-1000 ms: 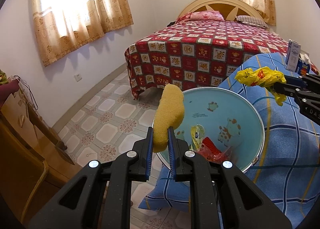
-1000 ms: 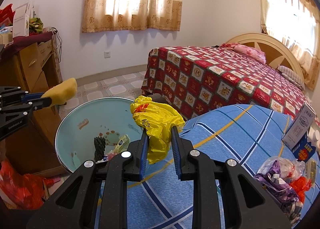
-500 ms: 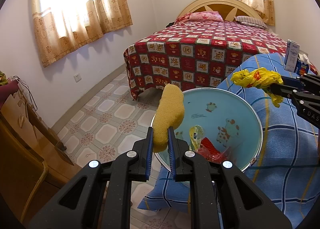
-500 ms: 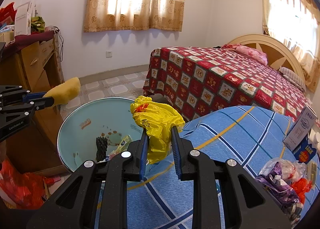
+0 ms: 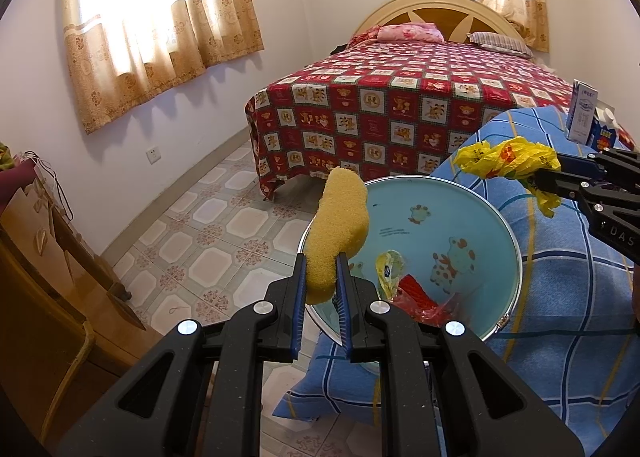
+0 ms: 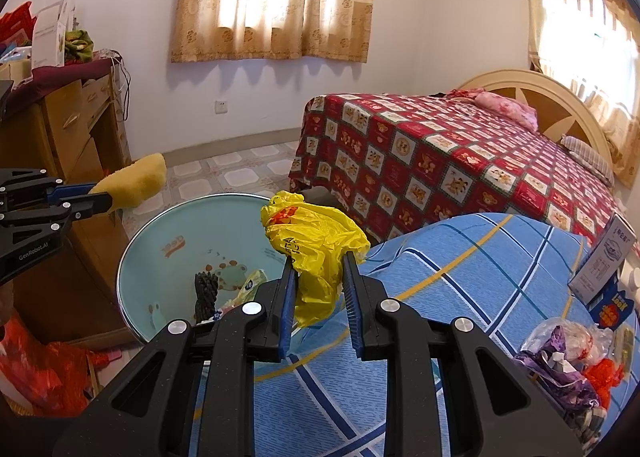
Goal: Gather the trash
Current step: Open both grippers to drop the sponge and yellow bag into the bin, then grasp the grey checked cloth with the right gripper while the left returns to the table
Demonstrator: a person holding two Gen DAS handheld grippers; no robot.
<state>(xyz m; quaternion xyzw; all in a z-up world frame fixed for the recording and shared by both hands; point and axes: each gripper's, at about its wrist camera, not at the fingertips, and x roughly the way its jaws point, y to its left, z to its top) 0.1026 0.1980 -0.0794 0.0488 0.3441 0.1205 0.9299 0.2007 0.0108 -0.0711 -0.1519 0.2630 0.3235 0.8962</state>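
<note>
My left gripper (image 5: 321, 275) is shut on a yellow sponge (image 5: 339, 229) and holds it over the near left rim of a light blue basin (image 5: 460, 213). The basin holds wrappers and red trash (image 5: 416, 295). My right gripper (image 6: 319, 277) is shut on a crumpled yellow plastic bag (image 6: 316, 245), held above the basin's right rim (image 6: 132, 257). The right gripper and bag show in the left wrist view (image 5: 508, 159); the left gripper and sponge show in the right wrist view (image 6: 136, 179).
The basin rests on a blue checked cloth (image 6: 460, 277). A pile of wrappers (image 6: 568, 353) and a carton (image 6: 604, 261) lie at its right. A bed with a red quilt (image 5: 400, 97) stands behind. A wooden cabinet (image 6: 72, 129) is at the left.
Both grippers have shifted slightly toward the basin; the yellow bag has come closer to its rim. Both still hold their items.
</note>
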